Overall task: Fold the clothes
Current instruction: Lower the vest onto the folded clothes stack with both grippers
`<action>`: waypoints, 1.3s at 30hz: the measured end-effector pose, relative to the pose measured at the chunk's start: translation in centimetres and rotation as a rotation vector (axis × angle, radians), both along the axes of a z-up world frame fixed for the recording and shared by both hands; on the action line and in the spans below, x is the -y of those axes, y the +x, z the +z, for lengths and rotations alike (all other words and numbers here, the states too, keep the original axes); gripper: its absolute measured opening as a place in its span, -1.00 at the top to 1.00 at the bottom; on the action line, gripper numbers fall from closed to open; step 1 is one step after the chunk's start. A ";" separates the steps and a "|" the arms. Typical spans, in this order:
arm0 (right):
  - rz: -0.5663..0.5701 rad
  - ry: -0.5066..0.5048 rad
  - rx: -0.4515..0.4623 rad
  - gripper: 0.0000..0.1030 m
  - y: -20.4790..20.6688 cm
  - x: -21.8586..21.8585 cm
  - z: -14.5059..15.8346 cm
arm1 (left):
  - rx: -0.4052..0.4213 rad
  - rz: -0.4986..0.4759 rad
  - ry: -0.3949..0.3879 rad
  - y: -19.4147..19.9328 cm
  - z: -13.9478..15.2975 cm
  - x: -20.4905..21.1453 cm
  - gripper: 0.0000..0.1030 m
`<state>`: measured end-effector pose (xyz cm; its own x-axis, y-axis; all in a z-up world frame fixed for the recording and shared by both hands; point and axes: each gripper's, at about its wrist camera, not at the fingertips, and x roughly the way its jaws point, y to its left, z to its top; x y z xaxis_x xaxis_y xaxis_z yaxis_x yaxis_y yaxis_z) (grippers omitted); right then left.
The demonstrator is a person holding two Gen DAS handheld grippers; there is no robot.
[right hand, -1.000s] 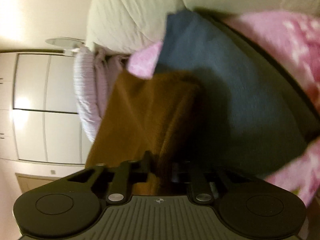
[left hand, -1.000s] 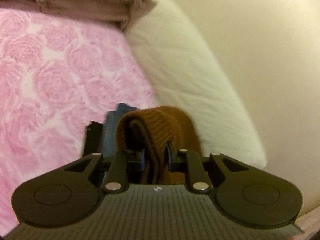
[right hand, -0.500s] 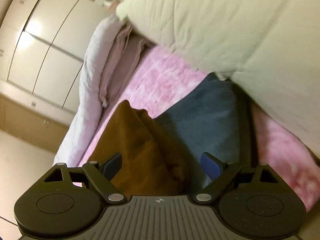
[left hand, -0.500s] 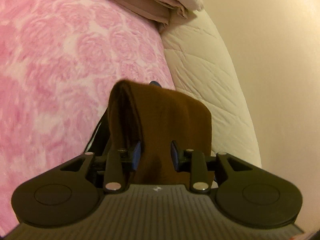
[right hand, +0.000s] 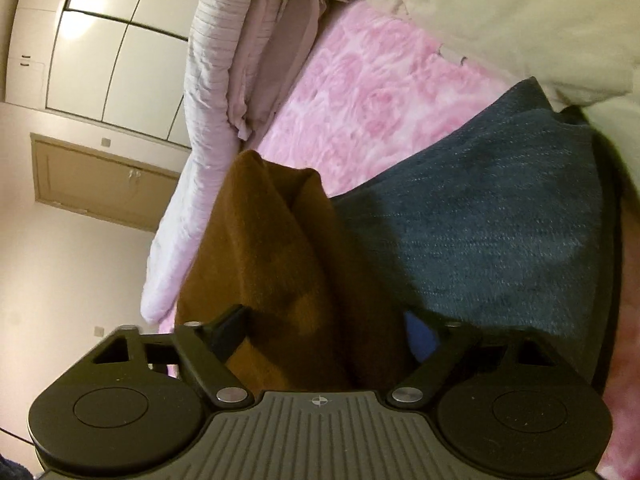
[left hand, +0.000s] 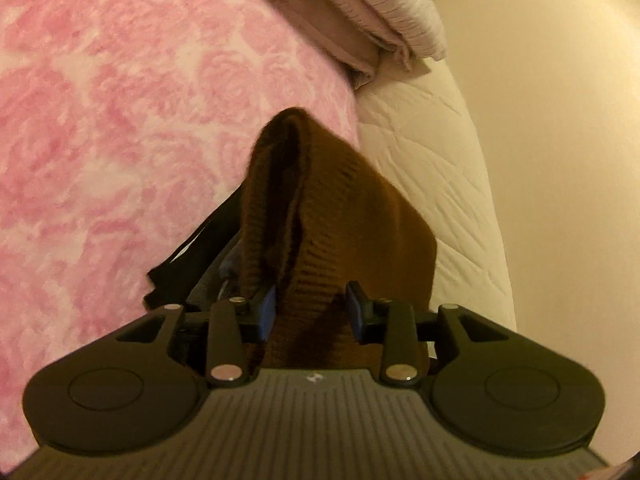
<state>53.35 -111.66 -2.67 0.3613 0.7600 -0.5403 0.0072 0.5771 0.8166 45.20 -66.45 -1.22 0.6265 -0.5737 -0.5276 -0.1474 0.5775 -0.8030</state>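
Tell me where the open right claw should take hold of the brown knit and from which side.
Probably the raised fold ridge of the brown knit, approached straight along the right claw from the near end. The cloth already runs between its spread fingers, and that ridge stands up off the pink blanket, clear of the blue denim garment beside it.

Brown knit garment (left hand: 340, 216), bunched upright, beside blue garment (right hand: 480, 224)
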 end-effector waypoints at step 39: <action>-0.541 -0.027 0.107 -0.62 -8.7 3.3 3.5 | 0.007 -0.557 0.220 14.5 2.4 6.6 0.42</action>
